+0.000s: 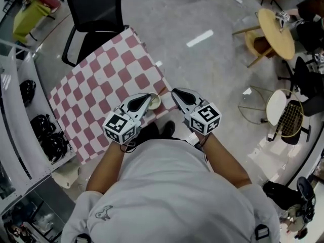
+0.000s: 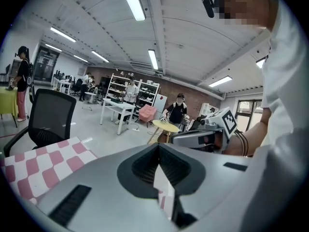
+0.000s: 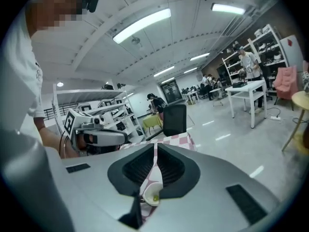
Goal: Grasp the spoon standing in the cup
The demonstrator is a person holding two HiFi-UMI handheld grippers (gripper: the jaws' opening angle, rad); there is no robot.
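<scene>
A small pale cup (image 1: 154, 101) stands at the near right corner of the pink-and-white checked table (image 1: 101, 90). A thin spoon handle (image 1: 162, 91) leans out of it toward the right. My left gripper (image 1: 149, 97) hovers just left of the cup, its jaws shut and empty. My right gripper (image 1: 174, 91) hangs just right of the cup, off the table edge, also shut and empty. In the right gripper view the cup (image 3: 153, 196) shows below the jaws' tips (image 3: 155, 144), with the left gripper (image 3: 96, 138) beside it. The left gripper view shows only cloth below its tips (image 2: 158, 145).
A black office chair (image 1: 96, 9) stands at the table's far side. White shelving with dark helmets (image 1: 48, 135) runs along the left. To the right, on the grey floor, are a round wooden table (image 1: 276, 32) and a wire-frame side table (image 1: 277, 105).
</scene>
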